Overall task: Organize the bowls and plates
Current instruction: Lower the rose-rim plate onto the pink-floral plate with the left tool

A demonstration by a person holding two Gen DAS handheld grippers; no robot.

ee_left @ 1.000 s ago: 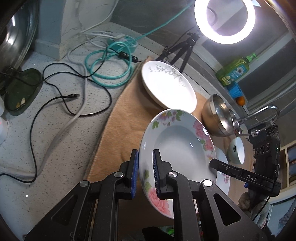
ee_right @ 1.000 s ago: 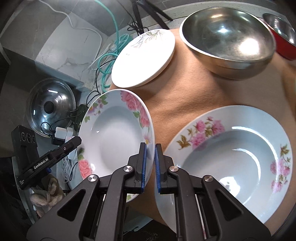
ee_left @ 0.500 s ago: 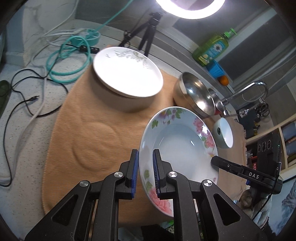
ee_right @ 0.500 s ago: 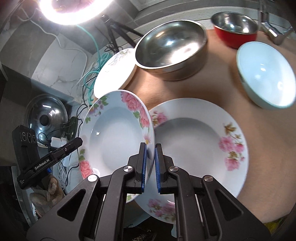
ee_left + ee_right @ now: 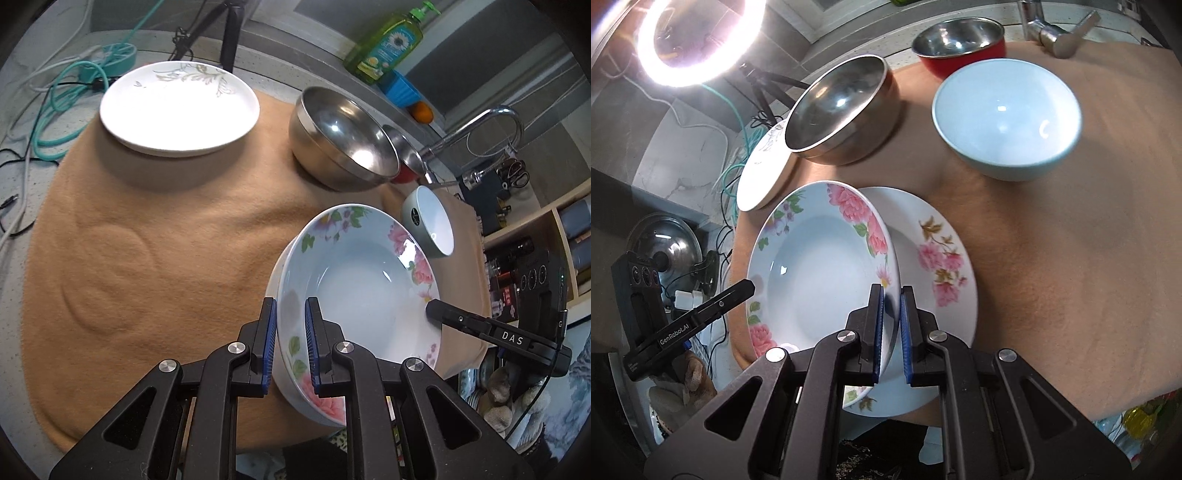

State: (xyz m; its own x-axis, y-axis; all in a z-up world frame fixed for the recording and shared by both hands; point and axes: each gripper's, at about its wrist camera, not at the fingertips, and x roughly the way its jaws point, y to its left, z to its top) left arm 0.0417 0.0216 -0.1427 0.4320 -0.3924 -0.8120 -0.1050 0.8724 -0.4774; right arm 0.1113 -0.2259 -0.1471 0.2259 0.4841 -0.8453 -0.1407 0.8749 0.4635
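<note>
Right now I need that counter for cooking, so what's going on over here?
A person is sorting dishes with two handheld grippers. The left gripper and right gripper each clamp opposite rims of a flowered deep plate, holding it over a matching second flowered plate lying on the tan cloth. It isn't set down yet.

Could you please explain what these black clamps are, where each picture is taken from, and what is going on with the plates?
There is no robot here: a person holds a two-finger clamp in each hand, each with a fisheye camera looking along its fingers. One picture comes from the left gripper, the other from the right gripper. Both are shut on opposite rims of one floral plate, held above a second floral plate lying on the tan cloth. Also on the cloth: a white plate, a steel bowl, a red bowl and a pale blue bowl.
</note>
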